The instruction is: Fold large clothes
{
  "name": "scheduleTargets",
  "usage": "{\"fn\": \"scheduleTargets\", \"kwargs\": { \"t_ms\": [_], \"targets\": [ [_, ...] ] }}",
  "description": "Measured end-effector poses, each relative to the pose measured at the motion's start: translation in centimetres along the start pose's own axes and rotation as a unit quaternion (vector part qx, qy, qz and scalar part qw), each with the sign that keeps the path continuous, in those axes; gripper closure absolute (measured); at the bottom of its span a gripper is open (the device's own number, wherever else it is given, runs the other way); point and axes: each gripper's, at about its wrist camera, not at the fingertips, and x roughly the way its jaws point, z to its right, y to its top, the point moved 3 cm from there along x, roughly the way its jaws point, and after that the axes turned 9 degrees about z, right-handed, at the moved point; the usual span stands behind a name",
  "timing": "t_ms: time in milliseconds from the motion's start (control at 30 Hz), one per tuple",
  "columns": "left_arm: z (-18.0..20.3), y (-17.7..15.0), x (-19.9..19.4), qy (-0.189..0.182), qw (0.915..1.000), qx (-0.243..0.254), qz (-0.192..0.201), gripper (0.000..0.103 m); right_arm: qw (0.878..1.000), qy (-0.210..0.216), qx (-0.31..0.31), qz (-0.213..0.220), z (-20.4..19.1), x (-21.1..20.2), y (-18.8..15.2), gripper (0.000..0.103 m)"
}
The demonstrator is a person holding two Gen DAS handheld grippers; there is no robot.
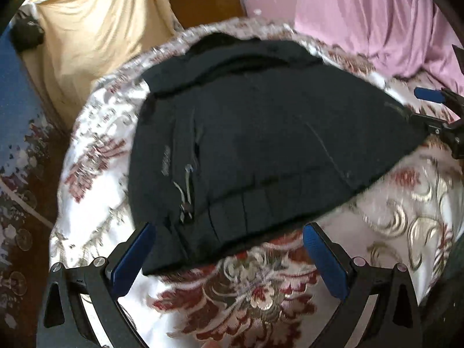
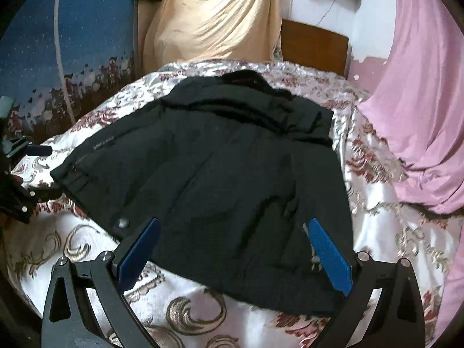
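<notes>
A black padded jacket (image 1: 261, 133) lies flat on the floral bedspread (image 1: 255, 287), its dark furry collar (image 2: 246, 79) at the far end. Its sleeves look folded in over the body. My left gripper (image 1: 229, 227) is open, and its blue pads (image 1: 133, 261) straddle the near hem beside the zipper pulls (image 1: 187, 185). My right gripper (image 2: 234, 221) is open too, its fingers spread either side of the jacket's (image 2: 220, 168) near edge, close to a metal snap (image 2: 123, 222). Each view shows the other gripper's blue pad at the frame's edge (image 1: 429, 94) (image 2: 40, 150).
A beige cloth (image 2: 220, 11) hangs behind the bed next to a brown wooden headboard (image 2: 313, 46). A pink cloth (image 2: 414, 101) is draped along the right side and spills onto the bedspread. A blue patterned wall (image 2: 87, 29) runs along the left.
</notes>
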Motion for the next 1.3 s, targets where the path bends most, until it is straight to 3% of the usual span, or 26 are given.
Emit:
{"fn": "scheduleTargets", "kwargs": {
  "t_ms": [133, 233, 400, 567, 767, 833, 900, 967, 1100, 1200, 1300],
  "targets": [
    [0.0, -1.0, 1.9, 0.001, 0.9981, 0.017, -0.059, 0.0, 0.999, 0.01, -0.005, -0.033, -0.4, 0.8, -1.9, 0.003],
    [0.0, -1.1, 2.6, -0.002, 0.9966, 0.026, -0.079, 0.0, 0.998, 0.017, -0.019, -0.059, -0.7, 1.5, -3.2, 0.003],
    [-0.1, -1.2, 4.1, 0.047, 0.9912, 0.07, -0.102, 0.0, 0.997, 0.025, 0.004, -0.069, -0.1, 1.7, -4.5, 0.003],
    [0.7, -1.0, 3.8, 0.07, 0.9899, 0.097, -0.076, 0.0, 0.997, 0.029, 0.031, -0.068, 0.9, 1.8, -5.0, 0.003],
    [1.0, -0.3, 3.5, 0.084, 0.989, 0.114, -0.044, 0.0, 0.995, 0.021, 0.009, -0.099, 2.7, 1.9, -5.0, 0.003],
    [0.8, -0.3, 3.2, 0.093, 0.9894, 0.107, -0.031, 0.003, 0.993, 0.021, 0.015, -0.112, 3.7, 1.9, -5.1, 0.003],
    [0.6, -0.3, 2.9, 0.106, 0.9887, 0.104, -0.018, 0.013, 0.992, 0.018, 0.016, -0.123, 4.7, 2.0, -5.3, 0.003],
    [0.5, -0.3, 2.6, 0.115, 0.9879, 0.104, -0.005, 0.018, 0.99, 0.01, -0.014, -0.142, 5.2, 2.1, -5.7, 0.003],
    [1.0, -0.5, 2.1, 0.133, 0.9842, 0.116, 0.012, 0.037, 0.979, 0.023, -0.099, -0.175, 4.9, 2.3, -6.2, 0.003],
    [1.2, -0.4, 1.8, 0.14, 0.9822, 0.122, 0.023, 0.042, 0.97, 0.034, -0.141, -0.193, 4.5, 3.2, -5.6, 0.003],
    [1.2, -0.3, 1.7, 0.143, 0.9812, 0.126, 0.03, 0.045, 0.96, 0.015, -0.195, -0.2, 3.2, 4.5, -5.1, 0.003]
  ]
}}
